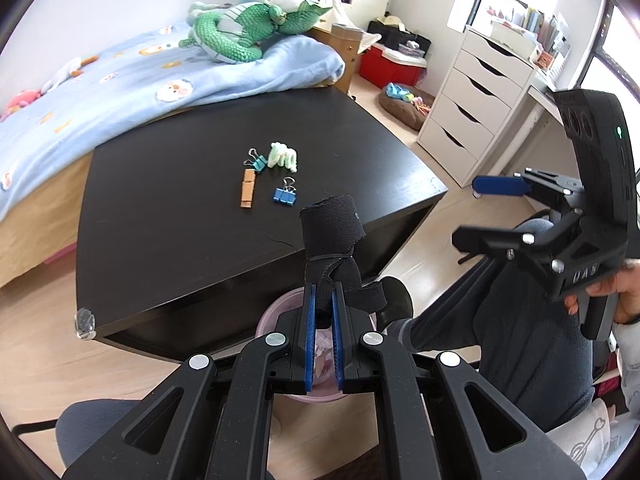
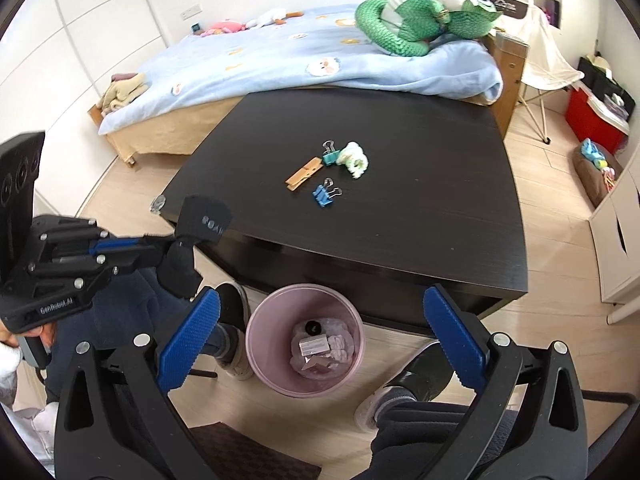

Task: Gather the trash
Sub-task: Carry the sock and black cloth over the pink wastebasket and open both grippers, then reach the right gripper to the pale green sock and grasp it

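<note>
We held two grippers over one pink wastebasket (image 2: pixel 256 336) on the floor at the near edge of one dark low table (image 2: pixel 400 216). Our left gripper (image 1: pixel 323 300) was pinched nearly closed on one black cloth strap (image 1: pixel 332 232), bound at its middle with a thin tie, its free end standing up above the fingertips, over the basket. Our right gripper (image 2: pixel 320 324) stood with its two blue pads spread as wide as they go and nothing between them, the basket directly below. Inside the basket lay crumpled pale wrappers and one small black piece; we could not count the wrappers. Four items sat on the table: two binder clips, one teal (image 2: pixel 329 153) and one blue (image 2: pixel 325 194), one wooden clothespin (image 2: pixel 303 174), and one pale green coiled hair tie (image 2: pixel 354 158).
</note>
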{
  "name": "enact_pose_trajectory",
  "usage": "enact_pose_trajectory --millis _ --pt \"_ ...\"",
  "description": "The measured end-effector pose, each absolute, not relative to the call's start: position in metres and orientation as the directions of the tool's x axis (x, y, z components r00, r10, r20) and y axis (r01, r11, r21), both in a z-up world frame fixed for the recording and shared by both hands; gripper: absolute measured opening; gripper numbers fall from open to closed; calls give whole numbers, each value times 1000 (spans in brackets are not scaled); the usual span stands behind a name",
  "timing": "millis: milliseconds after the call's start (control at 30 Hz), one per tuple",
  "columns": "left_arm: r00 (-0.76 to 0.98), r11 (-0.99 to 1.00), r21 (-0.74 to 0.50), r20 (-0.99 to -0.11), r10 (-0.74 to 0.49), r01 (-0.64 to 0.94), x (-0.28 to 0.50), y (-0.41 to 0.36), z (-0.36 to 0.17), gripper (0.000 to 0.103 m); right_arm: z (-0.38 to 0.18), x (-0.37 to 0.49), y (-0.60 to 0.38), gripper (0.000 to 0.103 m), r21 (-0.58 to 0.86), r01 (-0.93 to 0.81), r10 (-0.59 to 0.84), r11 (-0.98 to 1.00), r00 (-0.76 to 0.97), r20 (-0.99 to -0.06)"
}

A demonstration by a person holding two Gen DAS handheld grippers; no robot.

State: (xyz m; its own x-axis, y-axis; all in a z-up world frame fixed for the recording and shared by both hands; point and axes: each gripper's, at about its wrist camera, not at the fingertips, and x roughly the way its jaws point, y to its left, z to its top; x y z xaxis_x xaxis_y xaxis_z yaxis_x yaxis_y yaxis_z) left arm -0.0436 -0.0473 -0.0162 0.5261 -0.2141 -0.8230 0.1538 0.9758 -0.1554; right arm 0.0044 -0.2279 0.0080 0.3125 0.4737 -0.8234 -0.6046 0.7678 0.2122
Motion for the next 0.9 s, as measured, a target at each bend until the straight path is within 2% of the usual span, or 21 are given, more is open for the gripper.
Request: enact_pose_trajectory --millis 200,300,333,367,467,533,567,667,900 --pt "508 971 -163 -830 -232 176 -40 -55 -19 10 11 9 -240 100 232 -577 481 783 325 -814" --pt "494 969 -165 -837 -235 182 -36 -57 -24 16 12 10 -242 100 238 -576 485 782 323 -813" --pt "491 970 -163 -839 -233 180 -36 -58 -25 23 12 10 -242 100 241 -577 487 781 320 -813" --pt "490 971 -161 -841 -228 176 -35 -58 -27 39 12 10 -241 100 244 -578 489 779 316 -813" --pt "496 974 -170 -839 -224 152 -33 -55 -31 70 11 9 -240 100 246 -580 491 776 312 -813" --pt "508 975 -171 -833 -220 141 -34 -53 -30 85 12 9 -240 100 246 -581 492 776 313 -813" --pt "515 975 -174 -829 -220 137 -35 -52 -29 88 11 9 -240 100 245 -581 492 776 314 -812" --pt "530 979 -168 -823 -202 112 -35 -47 -27 94 11 9 -240 100 244 -580 490 777 314 -813" --pt "566 985 -165 -807 -168 57 -35 -35 -24 95 9 9 -237 100 247 -586 494 772 309 -812"
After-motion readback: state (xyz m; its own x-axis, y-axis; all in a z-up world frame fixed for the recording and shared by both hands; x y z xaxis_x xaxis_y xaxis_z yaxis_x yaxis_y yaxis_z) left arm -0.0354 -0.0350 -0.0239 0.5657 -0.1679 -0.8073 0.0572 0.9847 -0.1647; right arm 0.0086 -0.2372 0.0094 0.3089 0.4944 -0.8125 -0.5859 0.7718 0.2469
